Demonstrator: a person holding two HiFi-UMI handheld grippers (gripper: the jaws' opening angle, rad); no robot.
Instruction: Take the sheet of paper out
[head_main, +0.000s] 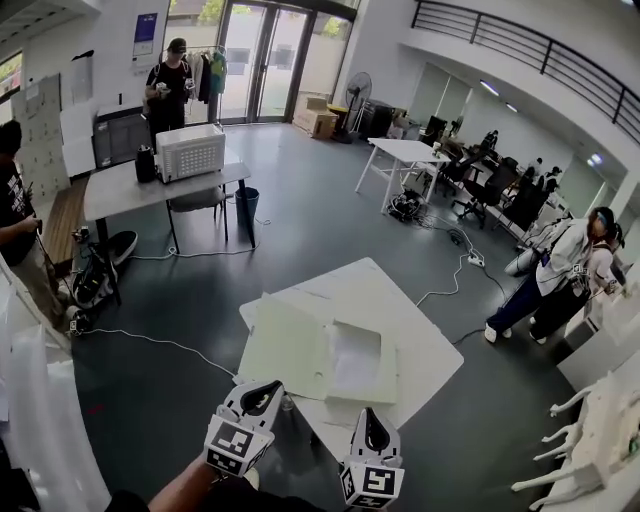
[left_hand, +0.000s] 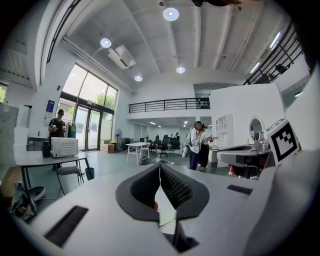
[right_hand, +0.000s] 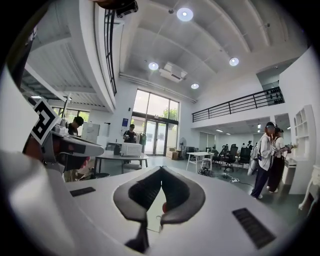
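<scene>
A pale cream folder (head_main: 288, 345) lies open on the white table (head_main: 410, 305) in the head view. On its right half rests a white sheet of paper (head_main: 357, 358). Both grippers hover at the table's near edge, short of the folder and pointing roughly level. My left gripper (head_main: 268, 390) is near the folder's front left corner, and its jaws meet at the tip with nothing between them (left_hand: 160, 169). My right gripper (head_main: 373, 418) is in front of the sheet, jaws likewise shut and empty (right_hand: 161, 172). A pale strip of the folder (left_hand: 168, 218) shows below the left jaws.
Two people (head_main: 565, 275) stand on the floor to the right, and another person (head_main: 15, 230) stands at the left edge. A table with a white appliance (head_main: 190, 150) is at the back left. Cables (head_main: 150, 340) run over the floor. White chairs (head_main: 600, 430) stand at the near right.
</scene>
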